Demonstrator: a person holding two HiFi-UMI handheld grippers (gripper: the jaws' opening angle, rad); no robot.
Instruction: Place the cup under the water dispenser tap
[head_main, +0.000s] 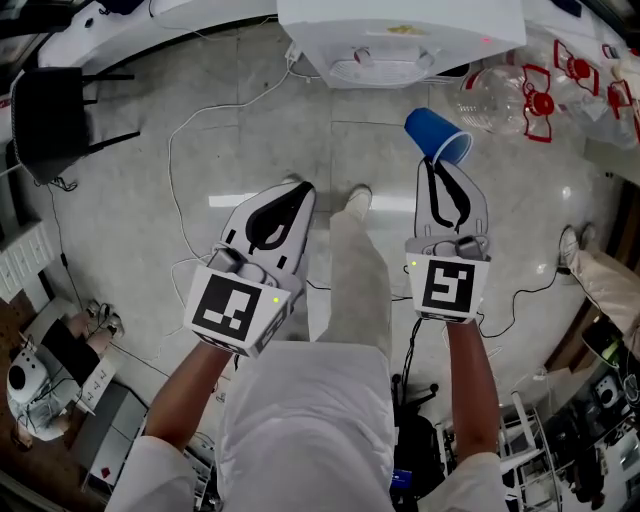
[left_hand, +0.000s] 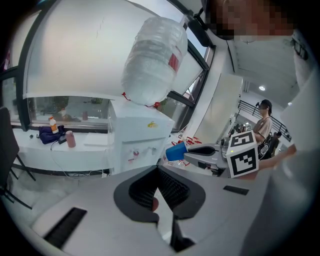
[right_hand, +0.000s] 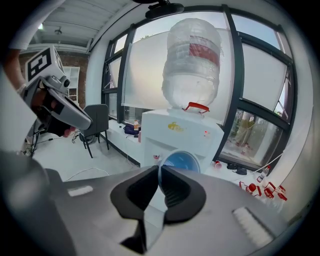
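Just one blue cup (head_main: 438, 133), pinched by right gripper (head_main: 436, 160).

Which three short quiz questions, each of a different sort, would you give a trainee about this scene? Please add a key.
1. True or false: the blue plastic cup already stands in the white plastic water dispenser.
2. Fill in: the left tongs are shut and hold ____.
3. The cup's rim is gripped by: A the left tongs, B the right tongs, C both.

Key: 1 false, the cup is held in the air in front of the dispenser; 2 nothing; 3 B.
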